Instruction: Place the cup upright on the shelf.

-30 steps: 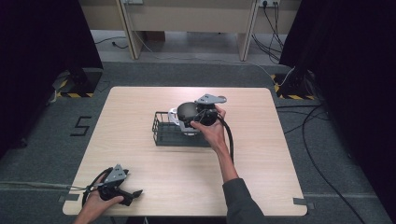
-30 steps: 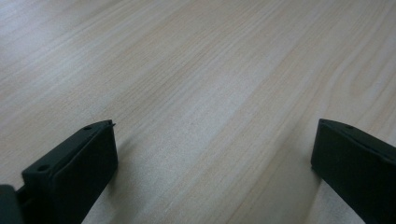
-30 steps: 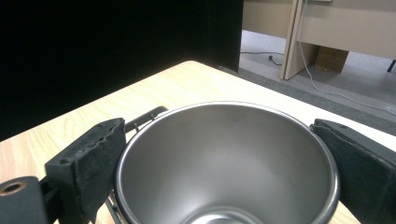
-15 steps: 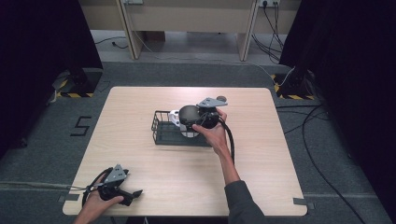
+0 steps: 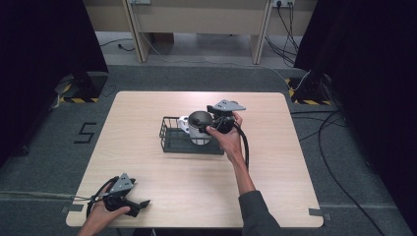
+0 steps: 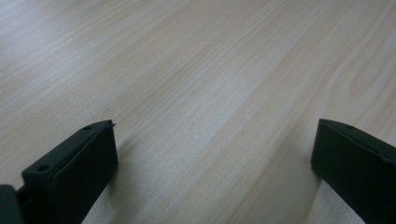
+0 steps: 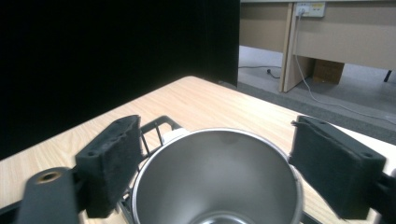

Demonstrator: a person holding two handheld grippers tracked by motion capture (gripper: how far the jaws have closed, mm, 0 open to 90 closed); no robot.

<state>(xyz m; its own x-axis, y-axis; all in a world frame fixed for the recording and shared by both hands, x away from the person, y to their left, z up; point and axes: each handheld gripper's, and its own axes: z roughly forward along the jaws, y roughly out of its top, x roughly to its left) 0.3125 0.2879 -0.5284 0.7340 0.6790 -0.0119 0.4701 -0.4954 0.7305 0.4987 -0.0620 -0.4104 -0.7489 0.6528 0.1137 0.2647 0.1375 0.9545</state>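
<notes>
I have the right gripper over the black wire basket near the middle of the wooden table, and its jaws straddle the rim of a stainless steel cup that stands upright in the basket's right end. The jaws stand wide, one pad on each side of the cup; they have just been closing a little, and in the right gripper view the left pad looks to be at the rim while the right one looks just clear, so I judge the cup not yet pressed. A small white thing lies in the basket just beyond the cup; I cannot tell what it is. The cup looks thin-walled, stiff and light, with a smooth polished skin that I expect to be slippery against the pads, so I would take it across the full width just under the rolled rim, squarely, and squeeze firmly but not hard, since a skewed pinch could let it pivot or knock against the basket wires. It should not break if it slips, though it would clatter and might tip the basket. My left gripper rests low at the near left corner of the table, jaws wide with nothing between them, bare wood under them in the left gripper view. I read no brand or label on the cup or basket; the only writing I can make out is a "5" marked on the floor left of the table.
</notes>
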